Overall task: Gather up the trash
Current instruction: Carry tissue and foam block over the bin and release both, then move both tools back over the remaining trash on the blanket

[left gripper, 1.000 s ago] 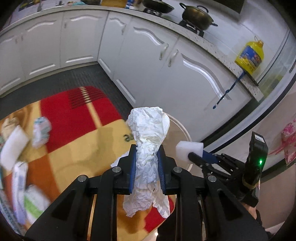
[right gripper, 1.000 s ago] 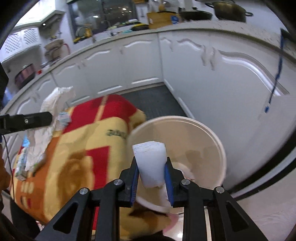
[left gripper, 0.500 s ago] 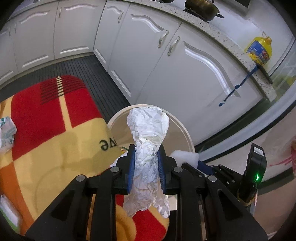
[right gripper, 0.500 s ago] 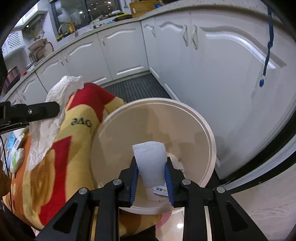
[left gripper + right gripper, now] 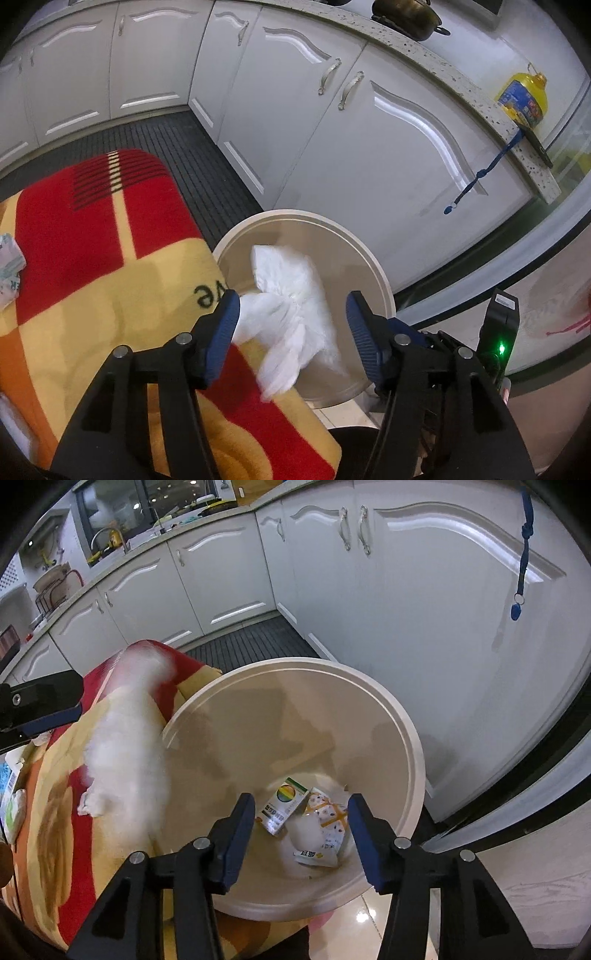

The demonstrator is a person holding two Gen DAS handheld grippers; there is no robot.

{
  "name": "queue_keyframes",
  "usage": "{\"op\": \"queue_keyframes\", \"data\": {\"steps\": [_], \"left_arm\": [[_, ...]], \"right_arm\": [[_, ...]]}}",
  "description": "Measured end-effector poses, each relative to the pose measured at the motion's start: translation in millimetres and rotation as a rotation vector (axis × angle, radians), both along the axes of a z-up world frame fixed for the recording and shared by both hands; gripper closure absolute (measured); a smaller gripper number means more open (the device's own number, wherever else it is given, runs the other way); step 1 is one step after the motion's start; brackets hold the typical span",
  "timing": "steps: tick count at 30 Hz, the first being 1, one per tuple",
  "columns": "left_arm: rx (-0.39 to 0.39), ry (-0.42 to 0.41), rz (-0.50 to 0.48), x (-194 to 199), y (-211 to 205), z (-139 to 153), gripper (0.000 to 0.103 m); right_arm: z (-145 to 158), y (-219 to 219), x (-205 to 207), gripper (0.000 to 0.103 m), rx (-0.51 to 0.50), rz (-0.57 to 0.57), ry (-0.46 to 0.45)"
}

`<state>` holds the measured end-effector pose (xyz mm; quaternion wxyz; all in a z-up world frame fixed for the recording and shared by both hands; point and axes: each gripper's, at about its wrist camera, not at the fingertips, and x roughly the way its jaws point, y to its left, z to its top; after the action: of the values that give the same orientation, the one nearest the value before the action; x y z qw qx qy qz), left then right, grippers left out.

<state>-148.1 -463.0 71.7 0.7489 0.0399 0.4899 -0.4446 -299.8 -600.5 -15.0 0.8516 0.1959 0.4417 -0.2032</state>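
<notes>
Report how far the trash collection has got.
Done: two small cartons and a white block lie in the bin. In hand: both the left gripper and right gripper have just been opening; the crumpled white paper is dropping loose between the left jaws at the bin's rim. Left: wrappers remain on the red and yellow blanket.

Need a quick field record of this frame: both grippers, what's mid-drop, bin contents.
left gripper: jaws just opened; crumpled white tissue blurred, falling between them, unpressed
right gripper: jaws just opened, nothing gripped
bin: cream, round, open, beside patterned blanket
bin contents: small carton, patterned wrapper, blurred white piece
left to collect: wrapper on blanket
</notes>
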Motion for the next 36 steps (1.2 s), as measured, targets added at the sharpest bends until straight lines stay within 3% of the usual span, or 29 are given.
{"op": "queue_keyframes", "data": {"steps": [9, 13, 36], "left_arm": [[0.02, -0.058, -0.002, -6, 11, 7, 0.044], [0.02, -0.087, 0.015, -6, 21, 12, 0.044], [0.041, -0.248, 0.112, -9, 92, 40, 0.044]], "right_arm": [[5, 6, -3, 0.052, 0.011, 0.003, -0.005], [13, 12, -2, 0.045, 0.001, 0.015, -0.021], [55, 60, 8, 0.045, -0.044, 0.097, -0.067]]}}
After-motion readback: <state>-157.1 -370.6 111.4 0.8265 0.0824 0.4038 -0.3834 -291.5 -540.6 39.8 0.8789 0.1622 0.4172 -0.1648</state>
